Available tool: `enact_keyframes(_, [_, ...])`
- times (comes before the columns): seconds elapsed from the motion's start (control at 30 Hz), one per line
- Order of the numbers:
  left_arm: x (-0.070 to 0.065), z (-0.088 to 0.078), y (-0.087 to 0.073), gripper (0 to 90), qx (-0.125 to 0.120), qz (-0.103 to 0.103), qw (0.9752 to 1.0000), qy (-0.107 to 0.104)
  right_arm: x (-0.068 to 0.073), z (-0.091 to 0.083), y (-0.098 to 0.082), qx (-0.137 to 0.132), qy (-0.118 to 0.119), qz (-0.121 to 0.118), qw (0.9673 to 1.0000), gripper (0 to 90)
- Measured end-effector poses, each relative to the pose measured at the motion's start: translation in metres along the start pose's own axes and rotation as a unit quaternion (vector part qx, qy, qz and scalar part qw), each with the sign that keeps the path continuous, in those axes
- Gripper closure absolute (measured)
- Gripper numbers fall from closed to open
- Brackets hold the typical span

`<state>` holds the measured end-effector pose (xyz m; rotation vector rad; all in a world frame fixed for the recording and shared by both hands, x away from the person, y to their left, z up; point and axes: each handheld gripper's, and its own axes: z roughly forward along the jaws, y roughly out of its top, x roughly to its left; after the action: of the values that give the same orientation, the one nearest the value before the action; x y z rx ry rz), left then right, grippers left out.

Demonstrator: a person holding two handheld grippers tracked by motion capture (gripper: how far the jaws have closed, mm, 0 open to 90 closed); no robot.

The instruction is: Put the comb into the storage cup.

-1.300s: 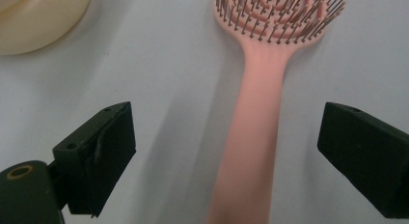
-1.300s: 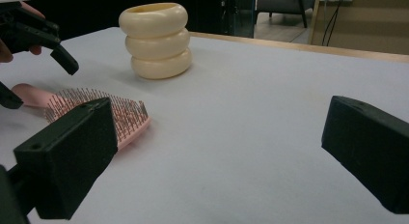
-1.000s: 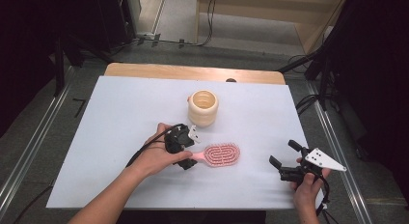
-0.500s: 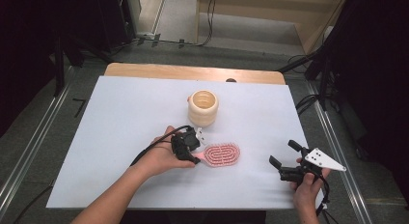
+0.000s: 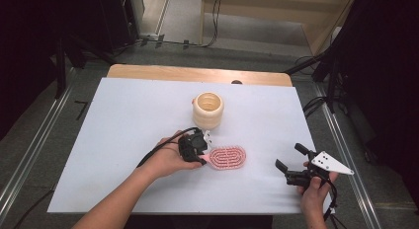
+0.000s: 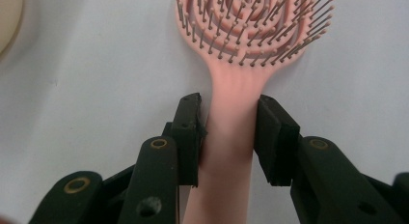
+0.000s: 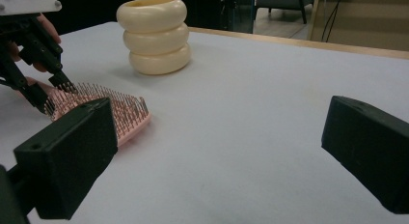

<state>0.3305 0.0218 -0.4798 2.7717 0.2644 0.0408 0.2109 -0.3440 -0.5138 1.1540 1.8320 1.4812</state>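
White counter (image 5: 123, 140): left claw (image 6: 226, 132), just closing, clamps pink hairbrush (image 6: 231, 137) at stiff narrow handle; light, smooth plastic, may slip. Right claw (image 5: 289, 157) released.

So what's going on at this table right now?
A person works at a white table with a hand-held gripper in each hand. The left gripper has just been closing its jaws, which now sit on both sides of the handle of a pink hairbrush lying flat, bristles up. The right gripper waits open off to the side. A cream ribbed cup stands behind the brush.
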Motion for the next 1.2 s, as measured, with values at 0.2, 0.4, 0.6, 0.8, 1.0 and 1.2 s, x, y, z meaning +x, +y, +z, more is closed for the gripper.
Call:
enact_keyframes(0.2, [-0.002, 0.0, 0.0, 69.1, -0.002, -0.001, 1.0, 0.006, 0.0, 0.0, 0.0, 0.002, 0.0, -0.001, 1.0, 0.0])
enact_keyframes(0.4, [-0.001, 0.0, -0.002, 69.5, -0.013, -0.007, 0.9999, 0.002, 0.001, 0.001, 0.0, 0.002, -0.001, -0.002, 1.0, 0.0])
enact_keyframes(0.6, [-0.002, -0.001, -0.003, 69.7, -0.016, -0.006, 0.9998, 0.007, 0.0, 0.0, 0.0, 0.002, -0.002, 0.0, 1.0, 0.0])
enact_keyframes(0.8, [-0.002, -0.001, -0.006, 69.7, -0.032, -0.021, 0.9993, -0.001, 0.0, 0.0, 0.0, 0.001, -0.003, -0.001, 1.0, 0.0])
enact_keyframes(1.0, [-0.003, -0.004, -0.009, 69.8, -0.047, -0.022, 0.9987, 0.003, 0.001, -0.001, 0.001, 0.001, -0.004, 0.001, 1.0, 0.0])
enact_keyframes(1.2, [-0.005, -0.004, -0.013, 69.8, -0.062, -0.029, 0.9976, 0.013, 0.001, 0.0, 0.001, 0.001, -0.003, -0.002, 1.0, 0.0])
